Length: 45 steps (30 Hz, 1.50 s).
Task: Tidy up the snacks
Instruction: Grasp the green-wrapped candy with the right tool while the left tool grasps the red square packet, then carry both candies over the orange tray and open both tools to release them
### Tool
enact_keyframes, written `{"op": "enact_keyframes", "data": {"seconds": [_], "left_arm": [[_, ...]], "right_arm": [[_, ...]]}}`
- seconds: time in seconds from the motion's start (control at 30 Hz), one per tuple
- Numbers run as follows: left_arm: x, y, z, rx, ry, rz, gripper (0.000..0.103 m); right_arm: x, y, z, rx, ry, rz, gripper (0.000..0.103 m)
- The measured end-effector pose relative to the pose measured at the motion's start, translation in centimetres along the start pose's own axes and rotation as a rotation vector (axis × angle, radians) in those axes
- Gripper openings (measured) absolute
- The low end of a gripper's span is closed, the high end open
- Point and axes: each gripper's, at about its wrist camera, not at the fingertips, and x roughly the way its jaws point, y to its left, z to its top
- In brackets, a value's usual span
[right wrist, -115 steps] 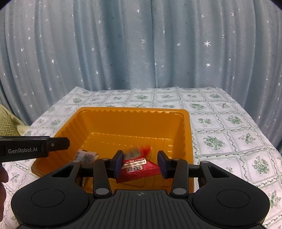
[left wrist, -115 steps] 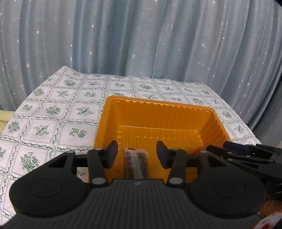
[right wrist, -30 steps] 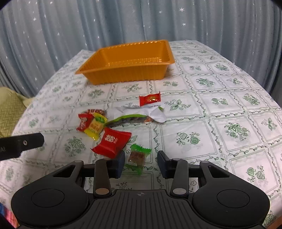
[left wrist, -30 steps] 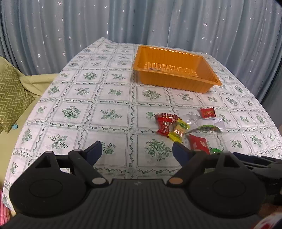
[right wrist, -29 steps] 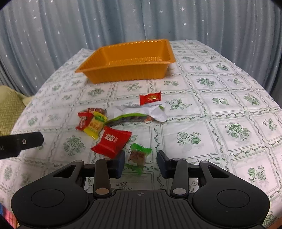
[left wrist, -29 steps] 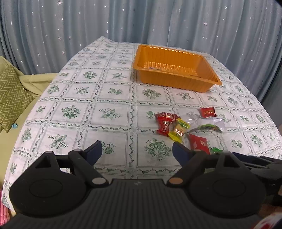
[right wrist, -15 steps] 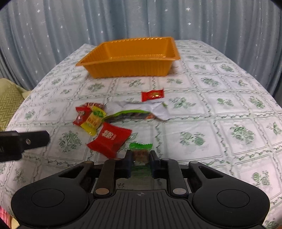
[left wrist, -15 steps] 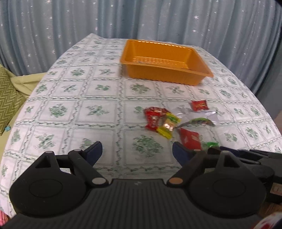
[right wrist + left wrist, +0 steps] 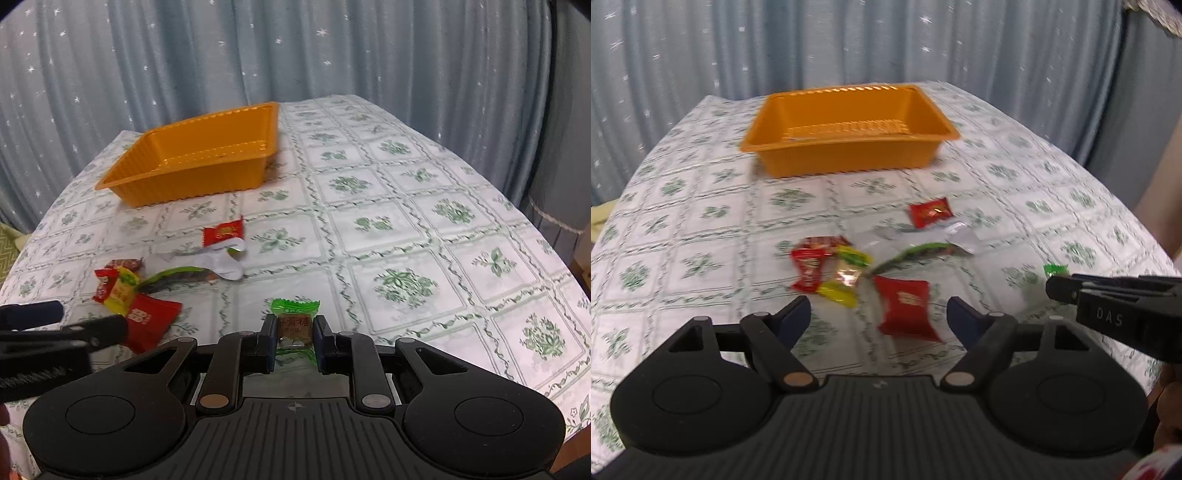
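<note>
My right gripper (image 9: 294, 341) pinches the green-wrapped candy (image 9: 294, 325) just above the tablecloth (image 9: 406, 229); light, crinkly, slippery (grip the firm middle); my left gripper (image 9: 879, 317) is closing, nothing pinched

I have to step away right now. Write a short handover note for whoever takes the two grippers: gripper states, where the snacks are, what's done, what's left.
Right gripper: shut on the green candy, just above the tablecloth.
Left gripper: jaws closing, nothing clamped; the big red packet lies ahead between them.
Orange tray: at the far end; its contents can't be made out.
Left: tray the green candy, then the big red packet, small red packet, red-and-yellow candies and long green-white packet.
</note>
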Motion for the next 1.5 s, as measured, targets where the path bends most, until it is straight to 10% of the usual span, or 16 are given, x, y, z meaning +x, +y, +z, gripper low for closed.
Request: {"op": "enact_keyframes", "data": {"seconds": [0.63, 1.5], "left_arm": [[3.6, -2.4, 0.0, 0.08, 0.056, 0.012, 0.03], [-2.6, -0.9, 2.3, -0.038, -0.034, 0.019, 0.022]], "right_arm": [[0.8, -1.3, -0.3, 0.043, 0.015, 0.008, 0.02], [-2.7, 1.3, 2.1, 0.001, -0.056, 0.059, 0.02]]}}
